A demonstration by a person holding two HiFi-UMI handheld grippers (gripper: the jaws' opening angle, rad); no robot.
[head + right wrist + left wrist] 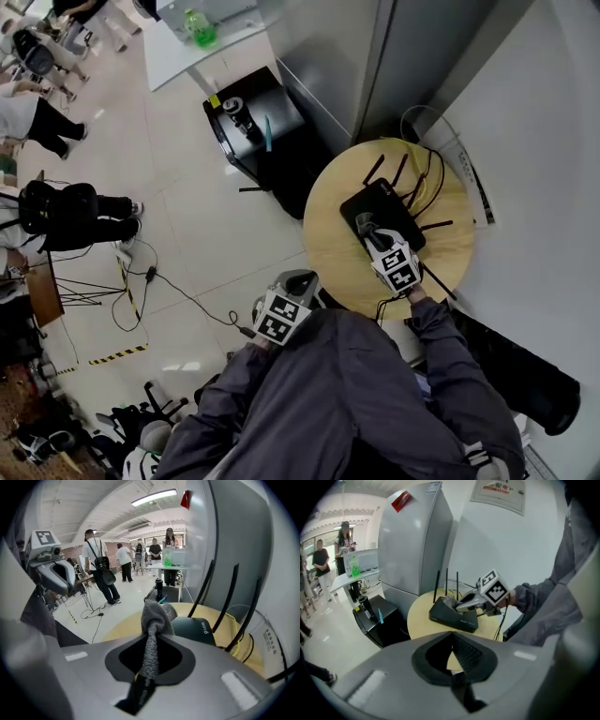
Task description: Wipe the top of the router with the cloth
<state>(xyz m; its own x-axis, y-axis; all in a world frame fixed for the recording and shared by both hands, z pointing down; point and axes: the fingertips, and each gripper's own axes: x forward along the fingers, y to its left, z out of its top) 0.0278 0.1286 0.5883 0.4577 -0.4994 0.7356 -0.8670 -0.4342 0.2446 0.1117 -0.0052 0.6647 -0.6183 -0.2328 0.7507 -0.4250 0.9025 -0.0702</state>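
Clamping bunched grey cloth (157, 615), right gripper (153, 637) touches black router (197, 631); left gripper (451, 633) jaws closed.

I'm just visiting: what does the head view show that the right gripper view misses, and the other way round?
Only the head view: the whole round table from above, the person's grey sleeves, and the right gripper with its marker cube, reaching over the router.

Only the right gripper view: its jaws shut on the grey cloth, the WIFI 6 print on the router, and a ceiling light.

Both: the black router with its antennas, the yellow tabletop, and the left gripper, held beside the table.
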